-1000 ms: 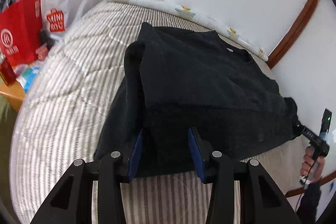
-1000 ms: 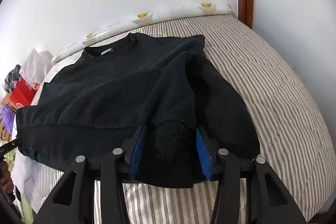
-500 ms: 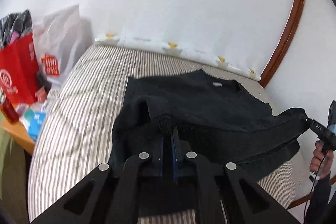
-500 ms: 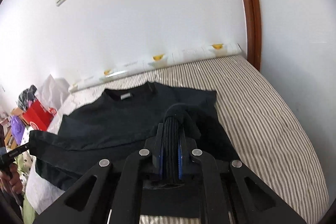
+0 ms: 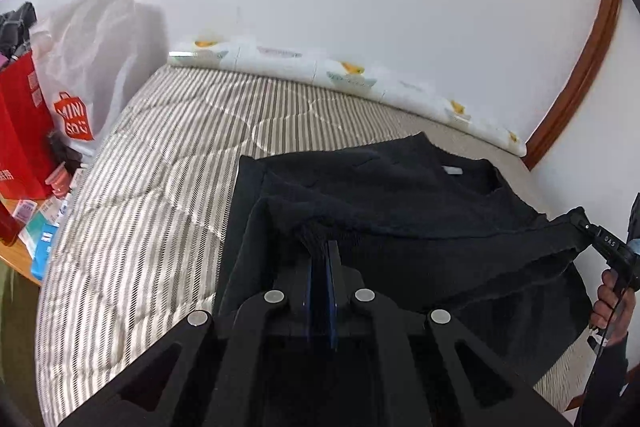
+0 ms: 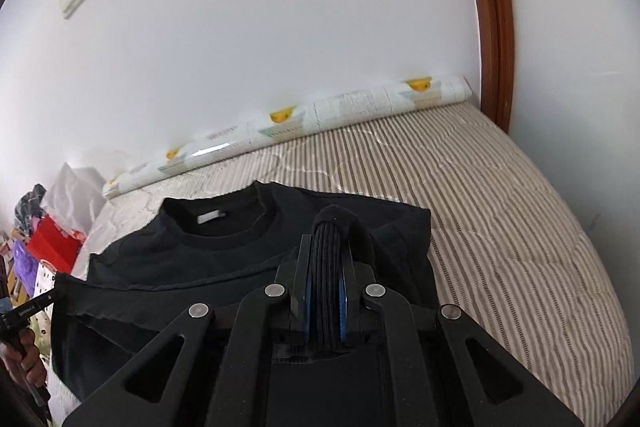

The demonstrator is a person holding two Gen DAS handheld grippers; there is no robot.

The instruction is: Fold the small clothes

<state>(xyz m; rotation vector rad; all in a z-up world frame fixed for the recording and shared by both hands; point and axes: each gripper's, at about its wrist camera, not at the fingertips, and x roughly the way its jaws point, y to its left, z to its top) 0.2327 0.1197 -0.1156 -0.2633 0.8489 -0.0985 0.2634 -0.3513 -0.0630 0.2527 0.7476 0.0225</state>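
One black sweatshirt [image 5: 400, 203], two grippers, one striped bed [image 5: 160, 163], one red bag [image 5: 20, 131], one white bag [image 5: 92, 67].

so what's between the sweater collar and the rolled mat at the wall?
Only bare striped bedcover between the black sweater collar and the rolled mat; nothing lies there, in either wrist view.

left claw [image 5: 320, 263] clamped, right claw [image 6: 325, 263] clamped

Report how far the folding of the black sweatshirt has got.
Done: black knit sweatshirt lies spread on the striped quilted bedcover, collar far. In hand: the left hand-held gripper and right hand-held gripper each pinch a ribbed hem corner, lifted toward the collar. Left: lay the hem down, finish folds.
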